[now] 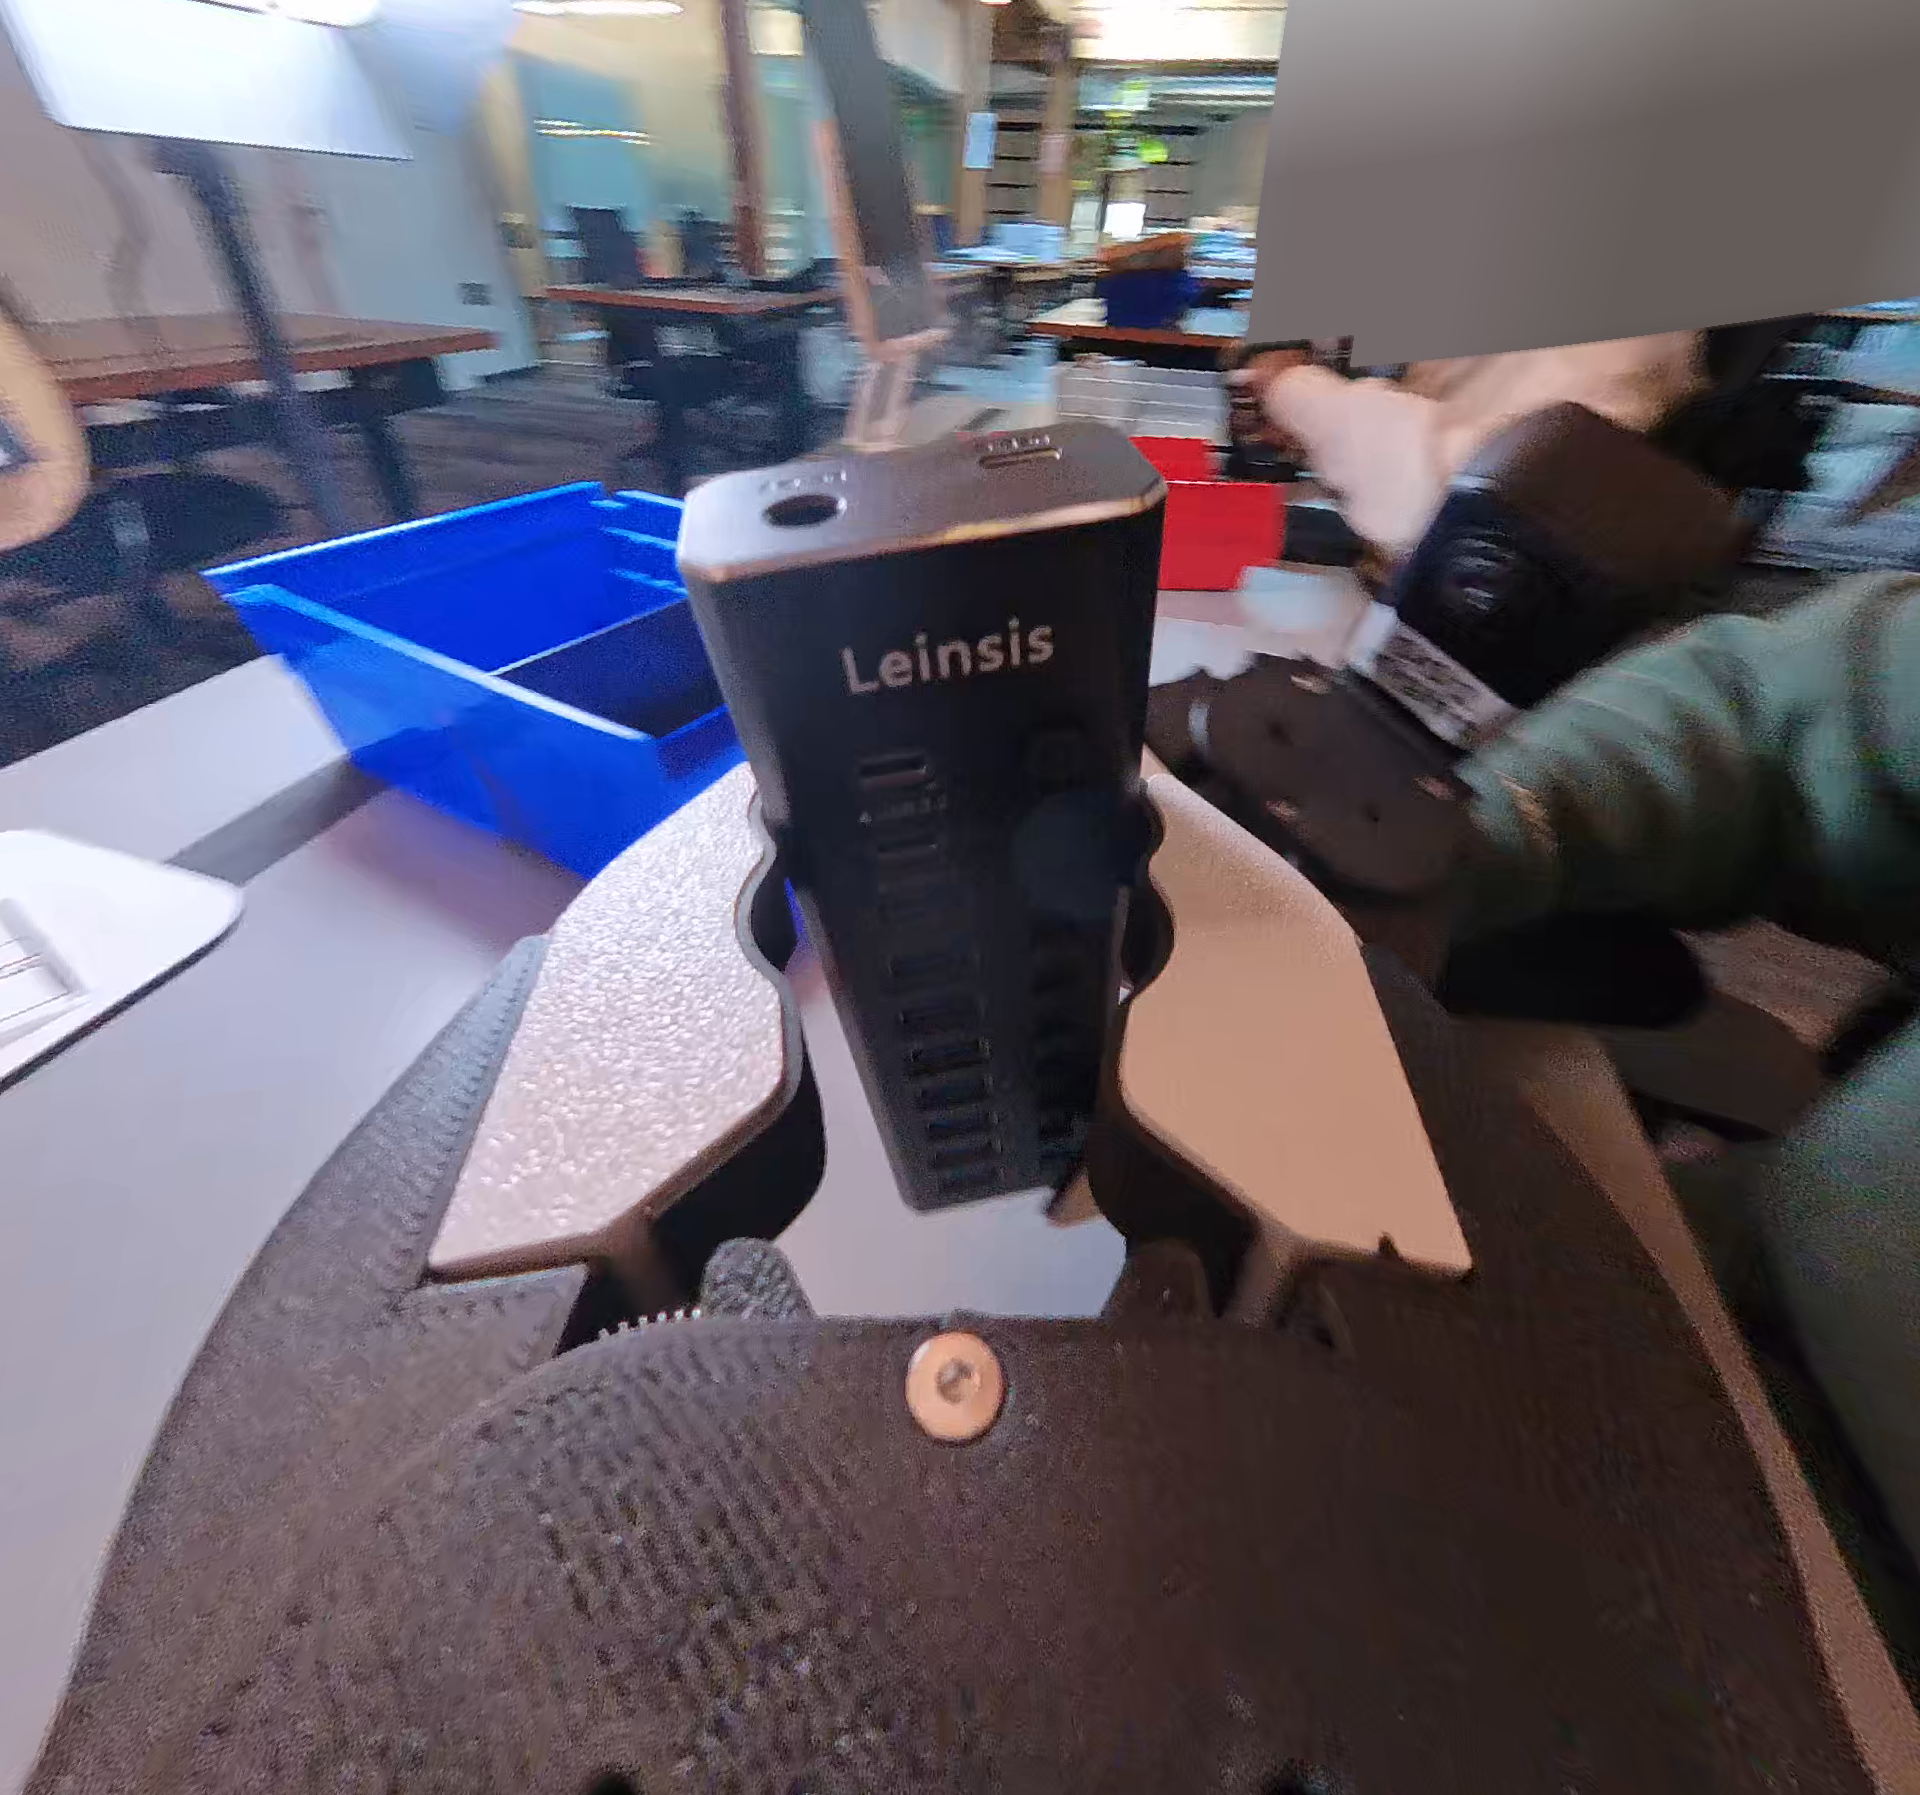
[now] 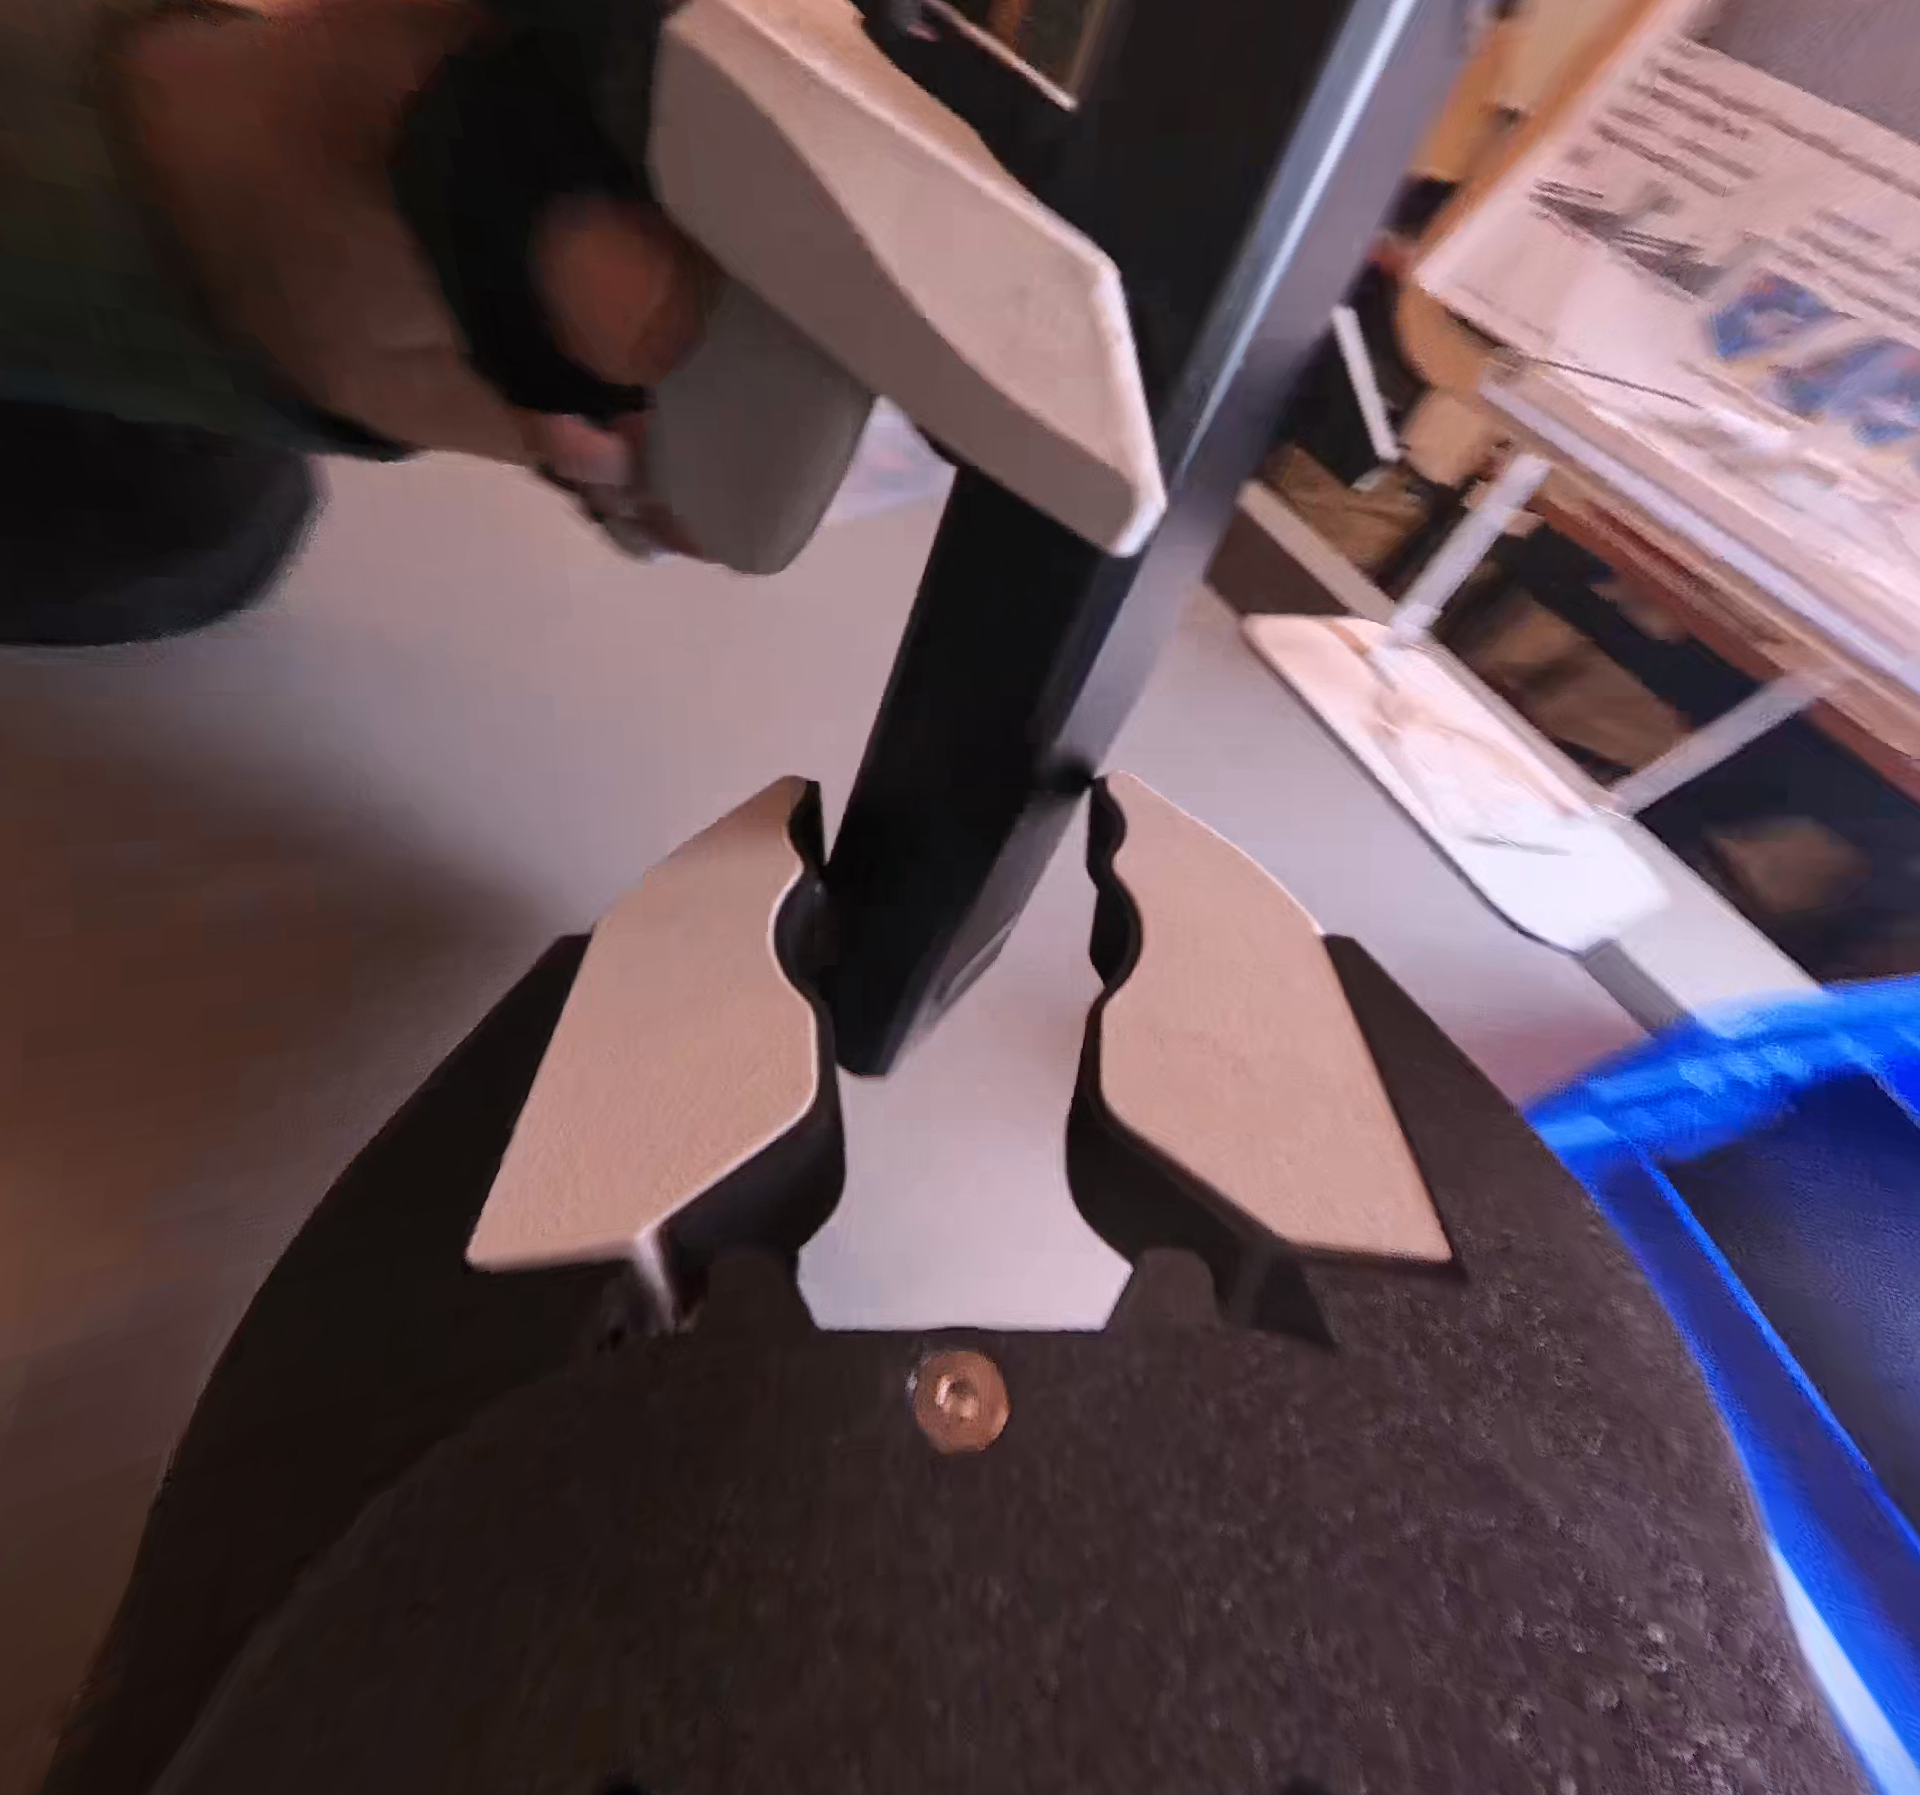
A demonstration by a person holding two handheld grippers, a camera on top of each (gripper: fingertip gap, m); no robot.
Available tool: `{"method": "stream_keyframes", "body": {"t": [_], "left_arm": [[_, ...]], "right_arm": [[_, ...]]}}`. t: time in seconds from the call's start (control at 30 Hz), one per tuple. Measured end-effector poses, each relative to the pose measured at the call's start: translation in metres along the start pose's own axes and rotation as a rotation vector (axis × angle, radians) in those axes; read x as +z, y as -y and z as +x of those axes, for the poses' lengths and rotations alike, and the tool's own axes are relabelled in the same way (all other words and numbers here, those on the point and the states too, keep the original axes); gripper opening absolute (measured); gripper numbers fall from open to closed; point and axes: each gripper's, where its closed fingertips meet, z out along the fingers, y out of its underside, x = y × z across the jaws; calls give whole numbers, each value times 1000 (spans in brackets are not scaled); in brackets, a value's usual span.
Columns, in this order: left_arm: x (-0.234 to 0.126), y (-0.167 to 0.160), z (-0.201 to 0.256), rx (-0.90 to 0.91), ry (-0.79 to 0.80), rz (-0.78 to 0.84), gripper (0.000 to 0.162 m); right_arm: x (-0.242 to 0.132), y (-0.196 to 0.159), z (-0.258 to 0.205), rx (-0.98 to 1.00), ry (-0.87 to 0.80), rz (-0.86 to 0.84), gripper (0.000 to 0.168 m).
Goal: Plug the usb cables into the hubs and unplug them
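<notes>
My left gripper (image 1: 961, 810) is shut on a black USB hub (image 1: 935, 665) and holds it upright above the grey table (image 1: 208, 1174). Rows of empty ports face the camera. In the right wrist view the same hub (image 2: 935, 862) hangs down from the left gripper's beige fingers (image 2: 914, 270). Its lower end sits between the jaws of my right gripper (image 2: 951, 789), which stand apart: the left pad touches the hub and a gap shows on the right. The right gripper's body (image 1: 1538, 550) shows at the right of the left wrist view. I can make out no USB cable.
A blue bin (image 1: 468, 623) stands on the table behind the hub and shows in the right wrist view (image 2: 1766, 1174). A red bin (image 1: 1216, 519) is farther back. A white stand base (image 2: 1455, 758) lies at the table edge. A green sleeve (image 1: 1714, 758) fills the right. Spacing between my two grippers at the tips: around 7 cm.
</notes>
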Motion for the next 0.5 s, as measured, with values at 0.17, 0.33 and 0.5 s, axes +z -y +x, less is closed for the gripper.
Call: {"method": "stream_keyframes", "body": {"t": [0.17, 0.33, 0.5], "left_arm": [[-14, -8, 25, 58, -223, -17, 63], [-8, -7, 55, 92, -347, 32, 63], [-6, -6, 60, 127, -327, 53, 63]], "right_arm": [[-10, 12, -23, 159, 295, 48, 76], [-13, 31, -44, 339, 484, 150, 70], [-16, 32, -45, 319, 478, 186, 64]]}}
